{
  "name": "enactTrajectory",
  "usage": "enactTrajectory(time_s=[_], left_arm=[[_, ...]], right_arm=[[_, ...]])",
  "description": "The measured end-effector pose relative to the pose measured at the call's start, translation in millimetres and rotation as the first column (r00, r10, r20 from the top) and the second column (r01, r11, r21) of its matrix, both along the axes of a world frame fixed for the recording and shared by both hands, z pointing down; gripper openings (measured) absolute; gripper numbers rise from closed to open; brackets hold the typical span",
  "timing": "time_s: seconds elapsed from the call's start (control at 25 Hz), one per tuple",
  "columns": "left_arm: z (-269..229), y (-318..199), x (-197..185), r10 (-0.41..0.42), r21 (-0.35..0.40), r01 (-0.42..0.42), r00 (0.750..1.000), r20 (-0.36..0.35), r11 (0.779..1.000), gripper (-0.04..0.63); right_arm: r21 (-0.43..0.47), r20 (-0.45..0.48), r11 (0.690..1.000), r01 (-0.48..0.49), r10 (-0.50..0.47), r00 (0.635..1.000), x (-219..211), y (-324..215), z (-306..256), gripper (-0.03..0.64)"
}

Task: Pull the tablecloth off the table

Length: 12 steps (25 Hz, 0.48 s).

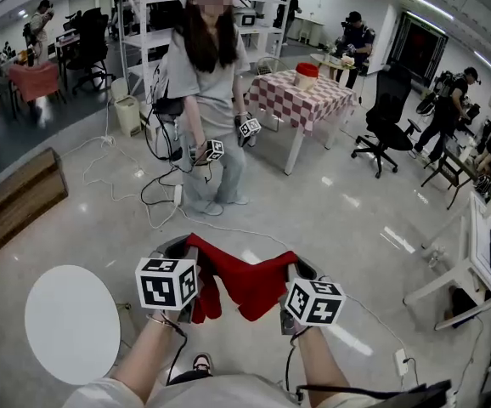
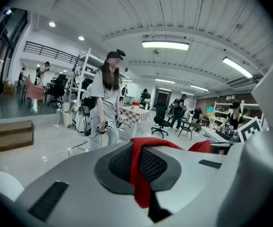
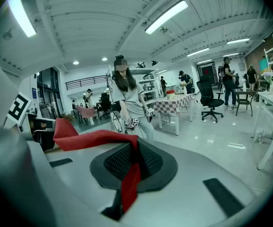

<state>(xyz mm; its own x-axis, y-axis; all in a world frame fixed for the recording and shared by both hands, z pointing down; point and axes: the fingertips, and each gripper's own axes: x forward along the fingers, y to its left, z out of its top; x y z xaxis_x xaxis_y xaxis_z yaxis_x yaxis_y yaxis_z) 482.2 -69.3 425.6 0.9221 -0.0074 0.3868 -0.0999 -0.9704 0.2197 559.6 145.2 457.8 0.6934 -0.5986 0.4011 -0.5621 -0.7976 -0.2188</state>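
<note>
One red tablecloth hangs in the air over the glossy floor, stretched between the two tools close in front of the person holding them. It sags in the middle, and a loose fold drops down beside the left tool. That tool's jaws are pinched together on a strip of the red fabric, which runs down through the dark mesh pads. The right tool is clamped the same way on the other end of the cloth, with a short tail hanging below its pads. The cloth touches no surface. A round white surface stands near on the left, apart from the cloth and bare. Farther off, a second person stands facing this way, holding tools with marker cubes low in front. Cables trail across the floor to that person's left. On the far right, a surface with a checked cloth carries a red container, and a black office chair stands just beyond it.
</note>
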Motion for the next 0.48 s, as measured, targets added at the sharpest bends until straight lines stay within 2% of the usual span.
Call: enactTrajectory(time_s=[0.48], left_arm=[[0.6,2.1,11.8,0.026,-0.001,-0.026,1.0,0.0,1.0,0.02]], right_arm=[[-0.008,-0.016,1.0,-0.026,0.026,1.0,7.4,8.5,-4.6,0.031]])
